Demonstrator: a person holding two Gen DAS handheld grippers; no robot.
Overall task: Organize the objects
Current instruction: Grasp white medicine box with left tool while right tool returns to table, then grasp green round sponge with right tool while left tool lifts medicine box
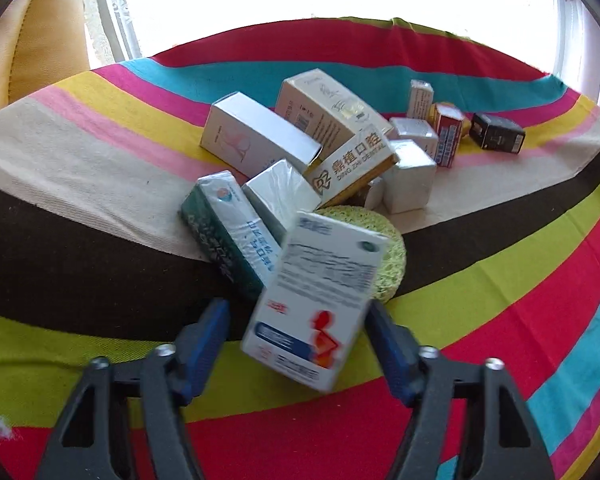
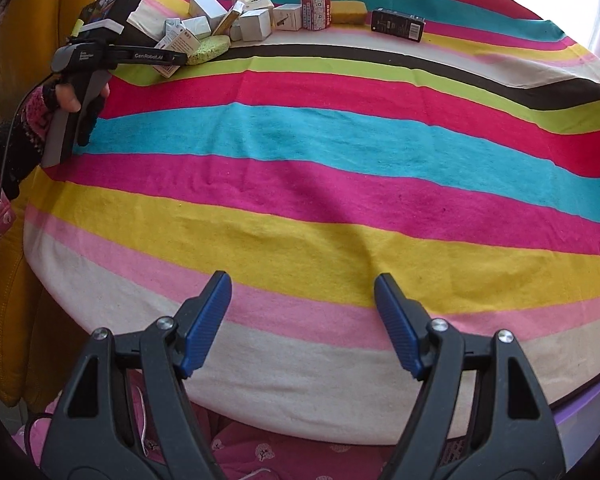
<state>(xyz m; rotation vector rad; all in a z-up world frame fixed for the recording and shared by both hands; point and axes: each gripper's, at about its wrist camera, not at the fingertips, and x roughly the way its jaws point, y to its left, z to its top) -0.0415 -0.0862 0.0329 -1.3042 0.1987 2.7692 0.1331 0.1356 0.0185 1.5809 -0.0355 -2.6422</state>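
A pile of small boxes (image 1: 320, 152) lies on the striped cloth; it also shows far off in the right wrist view (image 2: 252, 16). My left gripper (image 1: 298, 316) is open, its blue pads (image 1: 208, 336) standing wide of a white medicine box with a red figure (image 1: 312, 300), which tilts between them, blurred, leaning on a green sponge (image 1: 388, 256). A green-and-white box (image 1: 228, 236) lies just left of it. My right gripper (image 2: 303, 300) is open and empty over the near edge of the table. The left gripper also shows at the far left (image 2: 156, 56).
A black box (image 1: 498, 132) and a red-and-white box (image 1: 446, 136) lie at the far right of the pile. A yellow sponge (image 2: 350, 12) sits behind them. The striped cloth (image 2: 300, 160) covers the table. A yellow cushion (image 1: 32, 40) stands at the left.
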